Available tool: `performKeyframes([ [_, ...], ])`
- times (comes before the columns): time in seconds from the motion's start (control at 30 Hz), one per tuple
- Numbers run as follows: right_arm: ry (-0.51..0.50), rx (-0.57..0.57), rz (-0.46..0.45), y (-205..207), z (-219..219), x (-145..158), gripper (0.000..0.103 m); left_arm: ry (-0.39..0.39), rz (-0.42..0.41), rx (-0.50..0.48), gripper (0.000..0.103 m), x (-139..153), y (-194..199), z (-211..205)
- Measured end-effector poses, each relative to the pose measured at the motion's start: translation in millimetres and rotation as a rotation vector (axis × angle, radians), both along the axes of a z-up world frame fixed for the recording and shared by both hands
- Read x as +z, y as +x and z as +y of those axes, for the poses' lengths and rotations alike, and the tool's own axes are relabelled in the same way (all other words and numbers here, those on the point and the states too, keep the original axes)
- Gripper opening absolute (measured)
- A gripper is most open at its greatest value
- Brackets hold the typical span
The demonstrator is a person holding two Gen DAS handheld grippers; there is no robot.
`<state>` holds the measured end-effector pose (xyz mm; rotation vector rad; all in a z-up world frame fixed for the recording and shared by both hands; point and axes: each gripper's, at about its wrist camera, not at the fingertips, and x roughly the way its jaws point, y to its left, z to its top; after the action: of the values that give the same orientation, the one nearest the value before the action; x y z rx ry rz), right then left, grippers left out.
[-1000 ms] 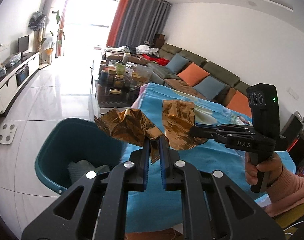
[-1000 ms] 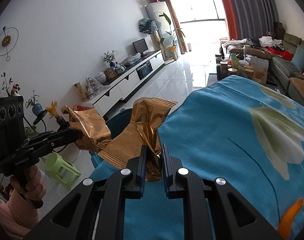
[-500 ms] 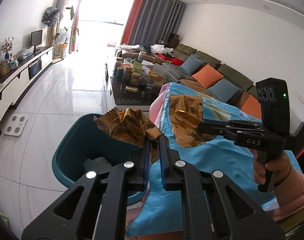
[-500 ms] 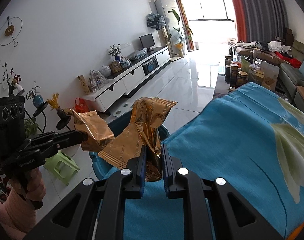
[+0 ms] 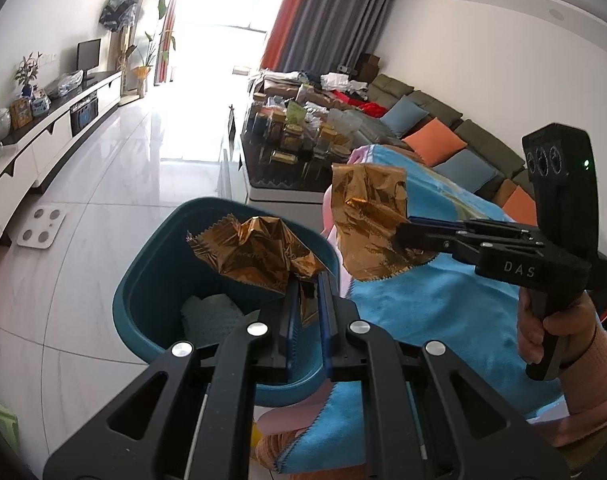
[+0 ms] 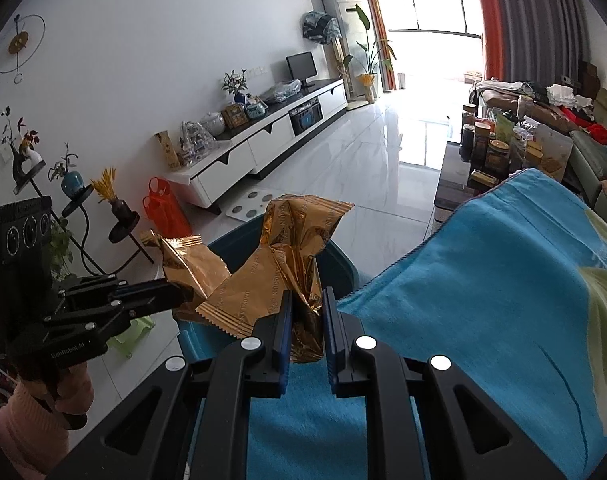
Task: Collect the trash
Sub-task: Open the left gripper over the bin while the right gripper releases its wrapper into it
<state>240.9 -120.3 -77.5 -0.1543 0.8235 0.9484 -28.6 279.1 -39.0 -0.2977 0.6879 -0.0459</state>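
Left gripper (image 5: 305, 280): jaws pressed together on the lower corner of 1 crumpled gold foil wrapper (image 5: 259, 254). The wrapper hangs over the open mouth of the teal bin (image 5: 143, 292), inside its near-right rim. Pale crumpled material (image 5: 209, 316) lies at the bin bottom.

Right gripper (image 6: 307, 300): jaws nearly closed, pinching the folded base of a second gold foil wrapper (image 6: 291, 256). In the left wrist view this second wrapper (image 5: 367, 220) sits just past the corner of the table, over the edge of the blue cloth (image 5: 431, 300), beside the bin's right rim rather than over its opening. The 2 wrappers are near each other; touching or apart, cannot tell.

A hand in a pink sleeve (image 5: 551, 332) grips the right gripper's handle. The other hand, also in a pink sleeve (image 6: 47, 404), holds the left gripper's handle.

Bin stands on the white tiled floor (image 5: 123, 168), against the table's corner. Beyond: a white bathroom scale (image 5: 41, 228) on the floor, a low coffee table crowded with jars (image 5: 299, 140), a sofa with orange and blue cushions (image 5: 435, 140) far right.
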Motion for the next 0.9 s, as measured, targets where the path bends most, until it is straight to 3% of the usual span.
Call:
performKeyframes([
  [0.9,-0.093,0.009,0.067,15.9,42.2,-23.2,0.017,0.006,0.125,0.043,0.01,-45.5,50.6,-2.4],
])
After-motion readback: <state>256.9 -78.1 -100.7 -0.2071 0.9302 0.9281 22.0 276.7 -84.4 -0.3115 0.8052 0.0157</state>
